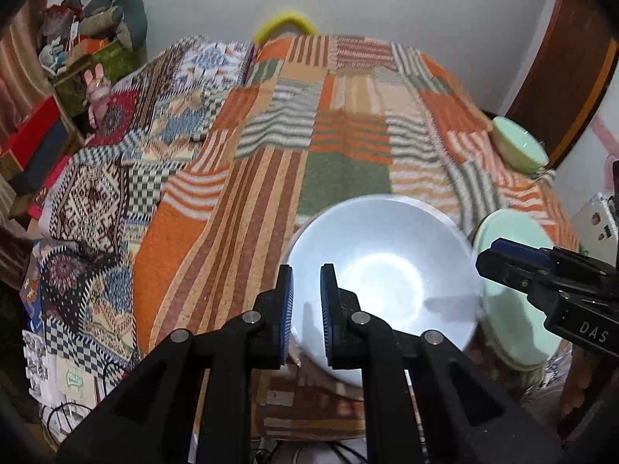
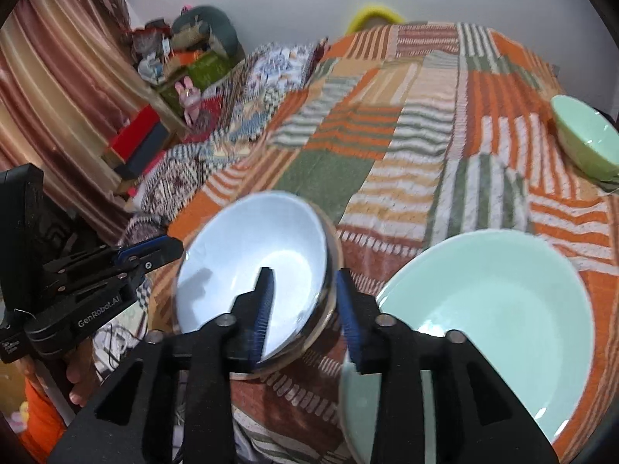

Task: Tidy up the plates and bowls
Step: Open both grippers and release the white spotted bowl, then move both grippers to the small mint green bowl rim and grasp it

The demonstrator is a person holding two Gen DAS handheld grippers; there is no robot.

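Observation:
A pale blue bowl (image 1: 387,270) hangs tilted over the near edge of the bed. My left gripper (image 1: 305,270) is shut on its near-left rim, and it also shows in the right wrist view as the left gripper (image 2: 170,249) at the bowl's left edge. My right gripper (image 2: 305,272) straddles the right rim of the blue bowl (image 2: 251,255): one pad is inside, one outside, and neither presses on it. A mint green plate (image 2: 483,309) lies just right of the bowl. A mint green bowl (image 2: 588,143) sits at the bed's far right edge.
A striped orange patchwork blanket (image 1: 309,135) covers the bed. Boxes, toys and a curtain (image 2: 58,96) crowd the left side. A wooden door (image 1: 561,77) stands at the right. Cables lie on the floor below the near edge. A hand in an orange sleeve (image 2: 42,417) holds the left gripper.

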